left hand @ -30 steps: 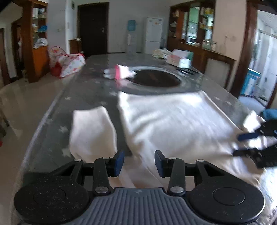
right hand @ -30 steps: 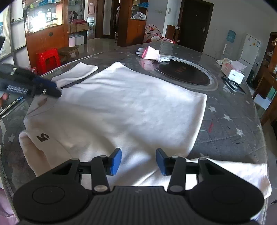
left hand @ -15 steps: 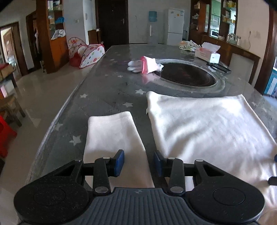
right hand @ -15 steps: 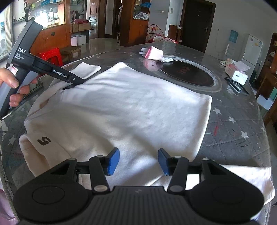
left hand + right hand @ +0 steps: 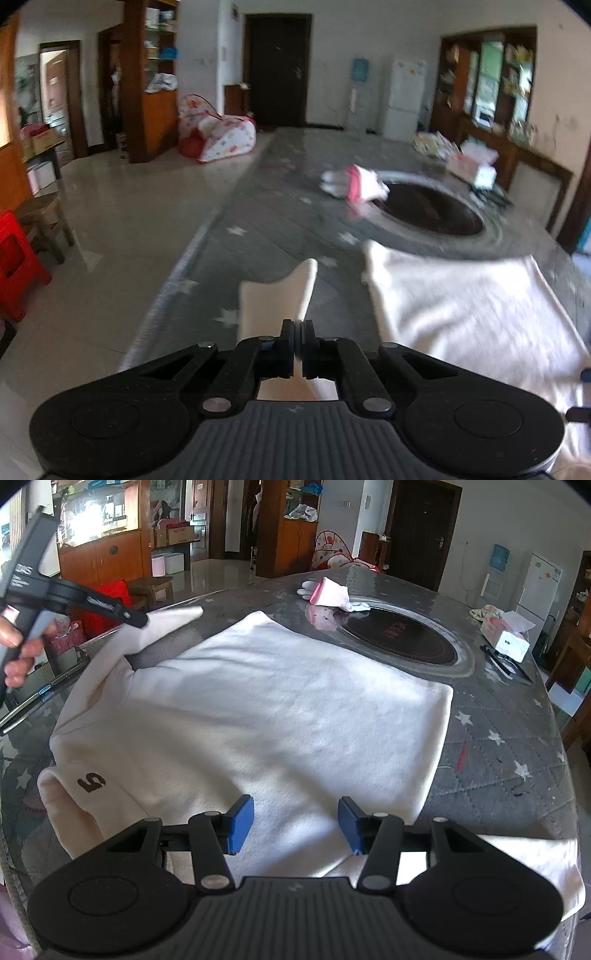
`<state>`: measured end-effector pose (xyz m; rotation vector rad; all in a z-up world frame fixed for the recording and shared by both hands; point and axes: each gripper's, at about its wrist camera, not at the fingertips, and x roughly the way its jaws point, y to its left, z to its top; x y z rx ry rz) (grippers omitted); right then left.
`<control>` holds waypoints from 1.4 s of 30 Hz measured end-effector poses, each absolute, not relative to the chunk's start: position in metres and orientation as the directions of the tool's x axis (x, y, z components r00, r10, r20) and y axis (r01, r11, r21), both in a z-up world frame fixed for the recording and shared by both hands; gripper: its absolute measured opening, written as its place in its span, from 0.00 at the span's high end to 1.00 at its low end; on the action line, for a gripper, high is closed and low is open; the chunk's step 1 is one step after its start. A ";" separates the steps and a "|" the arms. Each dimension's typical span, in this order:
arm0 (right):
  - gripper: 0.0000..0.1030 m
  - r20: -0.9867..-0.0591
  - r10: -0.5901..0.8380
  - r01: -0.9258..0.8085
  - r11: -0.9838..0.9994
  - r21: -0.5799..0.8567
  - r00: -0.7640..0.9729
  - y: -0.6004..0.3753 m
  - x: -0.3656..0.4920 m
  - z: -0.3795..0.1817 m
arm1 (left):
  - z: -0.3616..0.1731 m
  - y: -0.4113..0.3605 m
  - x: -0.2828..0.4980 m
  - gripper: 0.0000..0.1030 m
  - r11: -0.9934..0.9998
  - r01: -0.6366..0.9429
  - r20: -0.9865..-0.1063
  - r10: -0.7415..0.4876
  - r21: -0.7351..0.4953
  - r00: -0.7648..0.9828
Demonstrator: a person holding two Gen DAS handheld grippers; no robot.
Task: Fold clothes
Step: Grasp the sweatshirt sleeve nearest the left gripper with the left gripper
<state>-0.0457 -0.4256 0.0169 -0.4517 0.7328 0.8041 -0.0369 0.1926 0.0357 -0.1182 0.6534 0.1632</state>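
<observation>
The left tongs (image 5: 297, 343), gaping over the sleeve (image 5: 275, 295) half a second ago, are now clamping it, their jaws pressed together on the cloth. The sleeve, then lying flat on the bench (image 5: 258, 229), is now rising off it, its far end folding up into a tilted peak. The left view has also swung and is blurring with motion. In the right view the left tongs (image 5: 142, 620) are reaching in from the left edge, a hand (image 5: 18, 646) gripping the handle, with the sleeve (image 5: 166, 624) trailing beyond their tip toward the sweatshirt (image 5: 277, 709).

The right tongs (image 5: 295, 823) are hanging as wide open as before, blue pads (image 5: 242, 823) well apart and holding nothing, low over the near part of the garment. The white sweatshirt is lying spread across the grey star-patterned bench (image 5: 498, 746), its body filling the space just ahead of the right tongs. A black "5" (image 5: 91, 782) is showing near its left edge, close to the left pad. The other sleeve (image 5: 524, 864) is lying flat to the right, partly under the right tongs' body. From the left tongs, the sweatshirt's body (image 5: 472, 306) is sitting to the right, apart from the lifted sleeve, with bare bench between them.

Beyond the garment, a dark round inset (image 5: 399, 635) is lying in the bench, with a pink-and-white cloth (image 5: 332, 592) at its far left rim and a tissue box (image 5: 506, 638) to its right.
</observation>
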 end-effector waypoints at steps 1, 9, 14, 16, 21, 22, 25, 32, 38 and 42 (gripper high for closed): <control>0.50 -0.736 0.483 -0.778 0.622 -0.092 0.474 -0.425 -0.046 0.017 | 0.037 0.197 -0.041 0.96 0.978 -0.199 -0.609 0.119 -0.066 0.784; 0.50 -0.737 0.480 -0.775 0.625 -0.093 0.476 -0.425 -0.046 0.017 | 0.047 0.231 -0.073 0.96 0.951 -0.284 -0.587 0.159 -0.126 0.794; 0.48 -0.737 0.477 -0.773 0.627 -0.097 0.479 -0.425 -0.046 0.017 | 0.045 0.216 -0.062 0.88 0.969 -0.215 -0.614 0.095 -0.125 0.784; 0.47 -0.737 0.476 -0.773 0.627 -0.099 0.480 -0.425 -0.046 0.017 | 0.043 0.201 -0.051 0.80 0.978 -0.179 -0.622 0.073 -0.109 0.780; 0.46 -0.738 0.474 -0.773 0.627 -0.100 0.480 -0.425 -0.046 0.017 | 0.034 0.175 -0.021 0.61 0.985 -0.152 -0.652 0.065 -0.079 0.755; 0.46 -0.738 0.475 -0.773 0.626 -0.100 0.480 -0.425 -0.046 0.017 | 0.032 0.172 -0.016 0.61 0.985 -0.156 -0.658 0.068 -0.076 0.750; 0.46 -0.738 0.476 -0.774 0.625 -0.098 0.478 -0.425 -0.045 0.017 | 0.024 0.168 0.004 0.59 0.983 -0.176 -0.684 0.092 -0.054 0.724; 0.46 -0.738 0.480 -0.776 0.624 -0.092 0.474 -0.425 -0.044 0.017 | 0.005 0.163 0.031 0.59 0.978 -0.208 -0.712 0.158 0.018 0.684; 0.45 -0.739 0.480 -0.777 0.623 -0.093 0.474 -0.424 -0.044 0.016 | 0.003 0.164 0.032 0.85 0.972 -0.228 -0.697 0.202 0.057 0.688; 0.45 -0.738 0.478 -0.775 0.624 -0.096 0.476 -0.423 -0.044 0.017 | 0.009 0.182 0.020 0.94 0.964 -0.264 -0.679 0.183 -0.016 0.711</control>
